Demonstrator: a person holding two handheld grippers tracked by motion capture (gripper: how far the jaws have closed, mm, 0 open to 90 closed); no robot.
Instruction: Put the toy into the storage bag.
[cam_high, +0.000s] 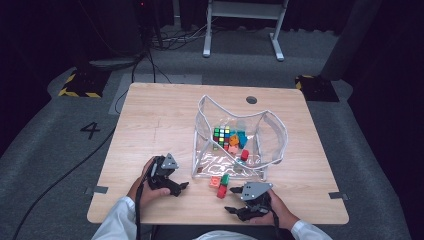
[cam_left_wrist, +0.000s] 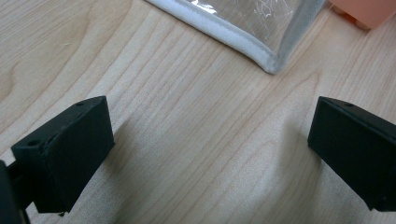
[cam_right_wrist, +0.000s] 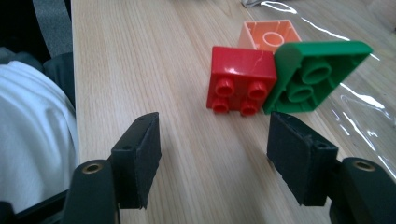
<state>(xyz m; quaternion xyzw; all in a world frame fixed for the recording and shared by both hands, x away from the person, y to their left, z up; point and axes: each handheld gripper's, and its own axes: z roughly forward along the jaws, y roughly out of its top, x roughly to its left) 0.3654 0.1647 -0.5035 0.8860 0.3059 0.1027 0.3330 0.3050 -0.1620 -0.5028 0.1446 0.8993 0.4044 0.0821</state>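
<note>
A clear plastic bag (cam_high: 272, 135) with white trim stands open mid-table. Inside it are a Rubik's cube (cam_high: 221, 135) and several coloured blocks. Just outside its front edge lie a red block (cam_right_wrist: 240, 79), a green block (cam_right_wrist: 313, 74) and an orange block (cam_right_wrist: 268, 35), touching one another. My right gripper (cam_right_wrist: 217, 154) is open, low over the wood just short of the red block, holding nothing. My left gripper (cam_left_wrist: 210, 149) is open over bare wood near the bag's front left corner (cam_left_wrist: 271, 65). In the high view, the left gripper (cam_high: 181, 189) and right gripper (cam_high: 230, 201) flank the blocks (cam_high: 221, 186).
The wooden table (cam_high: 155, 120) has open surface on its left half and a cable hole (cam_high: 251, 99) at the back. A white sleeve (cam_right_wrist: 32, 130) sits close to the right gripper. The front edge of the table is near both hands.
</note>
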